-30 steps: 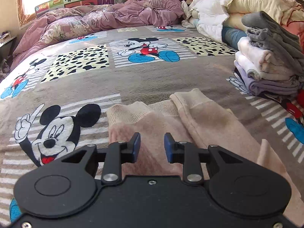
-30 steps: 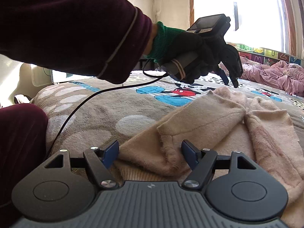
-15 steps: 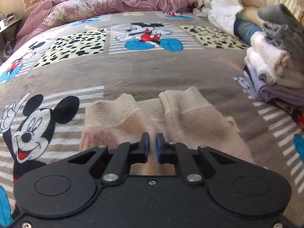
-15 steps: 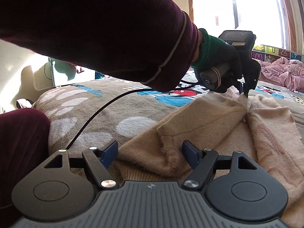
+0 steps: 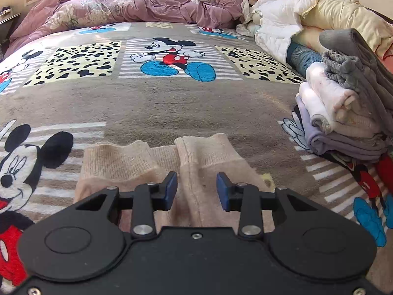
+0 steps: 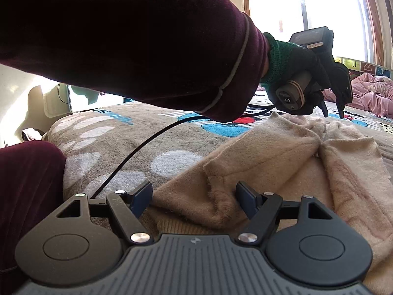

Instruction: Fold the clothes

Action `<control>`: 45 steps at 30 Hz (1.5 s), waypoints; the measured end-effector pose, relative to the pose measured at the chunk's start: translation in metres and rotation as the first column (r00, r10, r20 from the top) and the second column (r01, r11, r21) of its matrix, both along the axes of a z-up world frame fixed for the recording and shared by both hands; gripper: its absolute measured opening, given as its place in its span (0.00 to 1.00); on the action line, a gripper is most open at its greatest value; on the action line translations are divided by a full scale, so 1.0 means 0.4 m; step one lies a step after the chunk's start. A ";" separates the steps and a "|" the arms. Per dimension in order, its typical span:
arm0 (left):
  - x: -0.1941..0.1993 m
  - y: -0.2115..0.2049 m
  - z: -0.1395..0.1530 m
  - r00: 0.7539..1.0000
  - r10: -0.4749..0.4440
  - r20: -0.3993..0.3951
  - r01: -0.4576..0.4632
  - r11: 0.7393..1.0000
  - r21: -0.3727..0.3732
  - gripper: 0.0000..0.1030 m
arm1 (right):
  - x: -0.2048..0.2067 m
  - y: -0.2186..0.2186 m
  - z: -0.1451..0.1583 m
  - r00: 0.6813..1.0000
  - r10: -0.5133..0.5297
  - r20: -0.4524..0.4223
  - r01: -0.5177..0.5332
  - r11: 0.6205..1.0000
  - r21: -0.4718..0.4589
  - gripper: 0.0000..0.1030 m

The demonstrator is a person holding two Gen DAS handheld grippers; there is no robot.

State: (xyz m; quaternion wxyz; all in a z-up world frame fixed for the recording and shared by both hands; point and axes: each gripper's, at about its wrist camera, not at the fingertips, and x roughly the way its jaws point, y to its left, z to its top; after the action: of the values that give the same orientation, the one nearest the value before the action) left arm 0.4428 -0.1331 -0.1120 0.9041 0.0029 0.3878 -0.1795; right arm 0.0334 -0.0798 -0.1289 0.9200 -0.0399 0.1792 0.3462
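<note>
A beige fleece garment (image 5: 208, 154) lies on the Mickey Mouse blanket (image 5: 159, 103), its two ribbed cuffs side by side and pointing away from me. My left gripper (image 5: 196, 191) hovers just above the right cuff. Its jaws are opening, and the pads touch no cloth. In the right wrist view the same left gripper (image 6: 332, 113) points down at the far end of the garment (image 6: 270, 152), held by a gloved hand. My right gripper (image 6: 194, 198) stands open at the near end. A folded edge lies between its fingers without being pinched.
A stack of folded clothes (image 5: 343, 113) stands at the right edge of the bed. Behind it is a heap of bedding (image 5: 307, 12), and a purple duvet (image 5: 137, 5) lies across the far end. A person's dark red sleeve (image 6: 122, 36) and a black cable (image 6: 147, 142) cross the right wrist view.
The left gripper moved forward toward the cuffs, shut between them half a second ago, and has now opened again. The right gripper has stayed still and open.
</note>
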 end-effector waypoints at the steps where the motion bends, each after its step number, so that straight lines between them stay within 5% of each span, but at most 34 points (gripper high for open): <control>1: 0.013 -0.009 -0.014 1.000 0.005 -0.012 -0.005 1.000 0.010 0.32 | 0.000 -0.001 0.000 1.000 0.000 -0.001 0.000 1.000 0.001 0.73; 2: 0.020 -0.015 -0.029 1.000 -0.003 -0.023 0.003 1.000 0.017 0.27 | 0.001 -0.002 0.000 1.000 0.001 -0.001 -0.001 1.000 0.000 0.73; 3: 0.027 -0.022 -0.044 0.999 -0.011 -0.033 0.011 1.000 0.023 0.07 | 0.001 0.000 0.000 1.000 0.002 -0.001 -0.002 1.000 -0.001 0.73; 8: -0.018 -0.026 -0.024 0.996 -0.001 0.090 -0.005 0.998 0.067 0.09 | 0.002 -0.001 0.001 1.000 0.004 -0.006 -0.004 1.000 0.006 0.73; 12: -0.022 -0.075 -0.069 0.988 -0.067 0.137 0.021 0.949 0.315 0.26 | 0.004 -0.003 0.002 1.000 0.006 -0.008 -0.006 1.000 0.008 0.73; 18: -0.077 -0.072 0.014 0.974 -0.137 0.182 0.103 0.977 0.186 0.26 | 0.005 -0.003 0.003 1.000 0.007 -0.011 -0.007 1.000 0.006 0.74; 22: -0.024 -0.099 -0.066 0.988 -0.156 0.010 0.150 0.964 0.220 0.24 | 0.008 -0.004 0.003 1.000 0.010 -0.015 -0.010 1.000 0.008 0.74; 24: -0.021 -0.078 -0.042 0.993 -0.115 -0.026 0.118 0.979 0.168 0.24 | 0.011 -0.006 0.003 1.000 0.012 -0.021 -0.012 1.000 0.013 0.74; 28: -0.179 0.077 0.110 0.991 0.025 0.128 -0.019 0.999 -0.047 0.24 | 0.009 -0.021 0.012 0.999 0.016 -0.029 -0.015 0.999 0.040 0.74; 31: -0.337 0.203 0.148 0.979 0.105 0.175 -0.090 0.992 -0.090 0.24 | -0.004 -0.037 0.035 1.000 0.014 -0.022 -0.012 0.997 0.075 0.73; 38: -0.693 0.341 0.075 0.975 0.040 0.217 -0.039 0.999 -0.009 0.32 | -0.126 -0.159 0.148 0.994 -0.077 0.080 0.060 0.980 0.191 0.73; 43: -0.866 0.331 0.042 0.950 -0.060 0.306 0.016 0.989 0.144 0.48 | -0.156 -0.244 0.182 0.950 -0.244 0.197 0.235 0.970 0.066 0.73; 45: -0.922 0.316 0.032 0.922 -0.155 0.354 0.070 0.968 0.243 0.56 | -0.164 -0.267 0.183 0.926 -0.289 0.242 0.299 0.954 -0.005 0.73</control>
State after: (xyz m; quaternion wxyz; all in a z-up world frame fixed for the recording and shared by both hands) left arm 0.0739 -0.0066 -0.0992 0.9427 0.1617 0.2277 -0.1824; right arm -0.0320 -0.1864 -0.0558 0.9753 -0.0729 0.0783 0.1935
